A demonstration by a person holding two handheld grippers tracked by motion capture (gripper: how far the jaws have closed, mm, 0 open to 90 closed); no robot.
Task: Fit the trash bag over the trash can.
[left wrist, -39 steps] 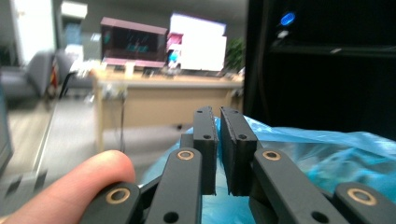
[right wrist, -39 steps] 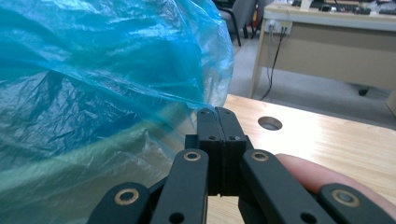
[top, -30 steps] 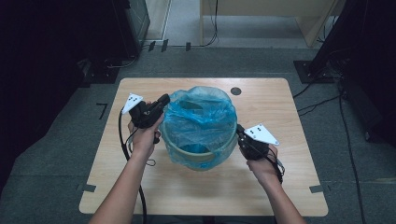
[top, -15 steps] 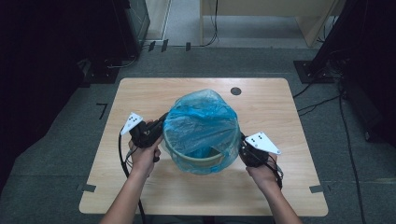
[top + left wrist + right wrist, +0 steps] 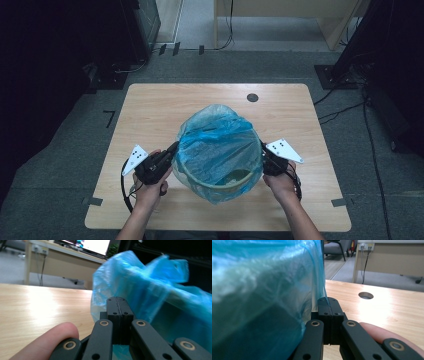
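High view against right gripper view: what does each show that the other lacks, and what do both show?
High view alone: the whole bin rim, the left tool at the bag's left side, both forearms, the floor cables. Right gripper view alone: its jaws pressed together in close-up, a fingertip beside them, a desk and chair beyond. Both: the blue bag, the right tool at its side, the table and its round hole.

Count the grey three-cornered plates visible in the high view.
2. One grey plate sits on the left claw, left of the blue-bagged bucket; the other plate sits on the right claw, right of it.
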